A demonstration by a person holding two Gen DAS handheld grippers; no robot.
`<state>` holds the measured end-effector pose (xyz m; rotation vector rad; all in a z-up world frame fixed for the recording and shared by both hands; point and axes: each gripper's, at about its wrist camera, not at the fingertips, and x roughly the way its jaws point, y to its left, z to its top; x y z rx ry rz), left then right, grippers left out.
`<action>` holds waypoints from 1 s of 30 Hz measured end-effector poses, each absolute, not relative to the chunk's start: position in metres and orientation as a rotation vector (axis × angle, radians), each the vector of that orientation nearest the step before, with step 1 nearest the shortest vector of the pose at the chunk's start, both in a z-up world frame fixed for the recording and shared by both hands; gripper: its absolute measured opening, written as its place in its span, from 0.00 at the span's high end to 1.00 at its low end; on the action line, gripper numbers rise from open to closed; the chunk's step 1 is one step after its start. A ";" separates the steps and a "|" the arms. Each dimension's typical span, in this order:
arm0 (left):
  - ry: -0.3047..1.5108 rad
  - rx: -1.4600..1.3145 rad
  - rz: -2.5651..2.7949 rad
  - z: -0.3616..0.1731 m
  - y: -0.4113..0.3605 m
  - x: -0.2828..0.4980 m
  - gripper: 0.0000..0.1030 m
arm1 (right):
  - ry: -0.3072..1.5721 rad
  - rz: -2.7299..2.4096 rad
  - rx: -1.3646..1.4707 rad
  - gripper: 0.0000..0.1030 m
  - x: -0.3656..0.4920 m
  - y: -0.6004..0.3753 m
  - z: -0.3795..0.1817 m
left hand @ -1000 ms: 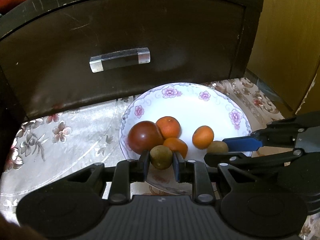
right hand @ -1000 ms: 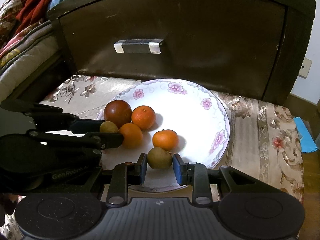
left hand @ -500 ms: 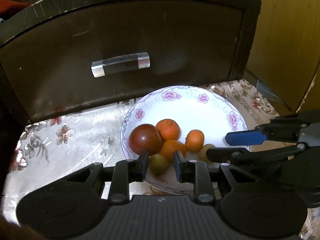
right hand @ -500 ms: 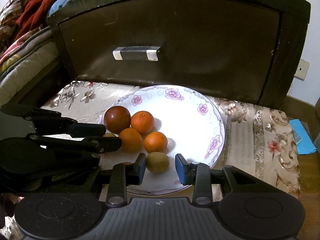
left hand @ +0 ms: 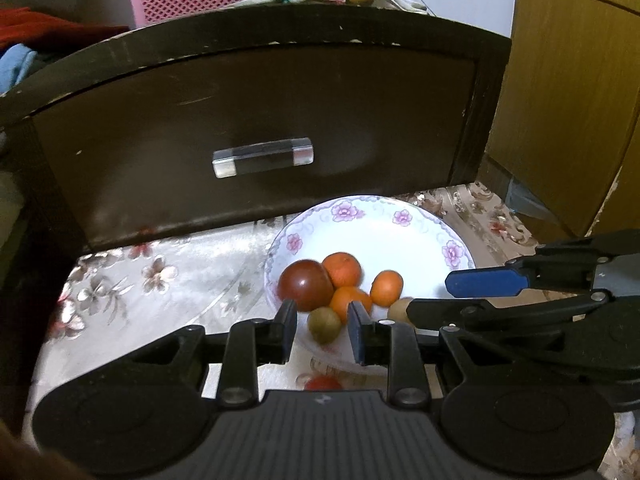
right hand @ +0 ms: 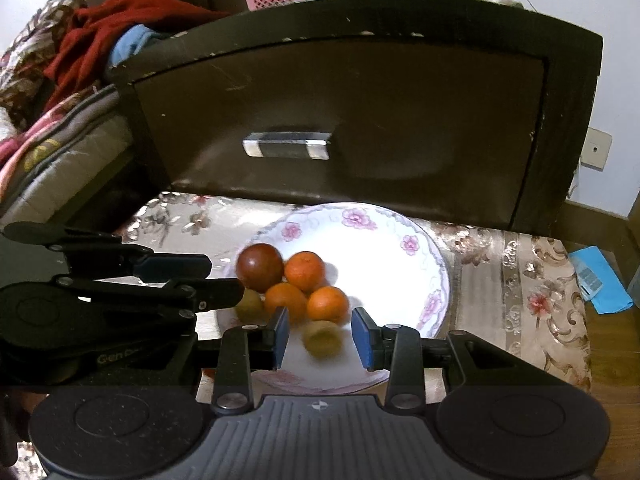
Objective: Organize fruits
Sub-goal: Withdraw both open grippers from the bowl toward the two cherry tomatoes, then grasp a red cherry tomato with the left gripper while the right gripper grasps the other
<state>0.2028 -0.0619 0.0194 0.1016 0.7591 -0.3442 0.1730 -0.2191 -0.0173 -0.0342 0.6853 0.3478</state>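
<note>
A white floral plate (left hand: 404, 236) (right hand: 384, 240) holds a dark red fruit (left hand: 305, 290) (right hand: 259, 267), three oranges (left hand: 342, 269) (right hand: 305, 271) and two green-brown fruits. My left gripper (left hand: 322, 327) is open, with one green fruit (left hand: 324, 325) lying on the plate between its fingers, apart from both pads. My right gripper (right hand: 320, 338) is open, with the other green fruit (right hand: 322, 338) lying blurred on the plate between its pads, touching neither.
A dark wooden drawer front (left hand: 260, 128) (right hand: 360, 120) with a metal handle (left hand: 262, 157) stands just behind the plate. A floral cloth (left hand: 160, 280) covers the surface. A small red thing (left hand: 323, 382) lies near the plate's front rim. A blue item (right hand: 600, 280) lies on the right.
Both grippers have opened and let go of their green fruits, which now lie on the plate. Both have drawn back and up, so the drawer top now shows.
</note>
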 end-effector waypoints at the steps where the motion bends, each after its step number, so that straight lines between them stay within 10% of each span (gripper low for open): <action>1: 0.762 0.098 -0.340 0.021 -0.059 0.199 0.65 | 0.686 0.353 -0.034 0.71 0.170 -0.217 -0.016; 30: 0.900 0.053 -0.282 -0.031 -0.023 0.132 0.61 | 0.847 0.377 -0.058 0.68 0.120 -0.192 -0.048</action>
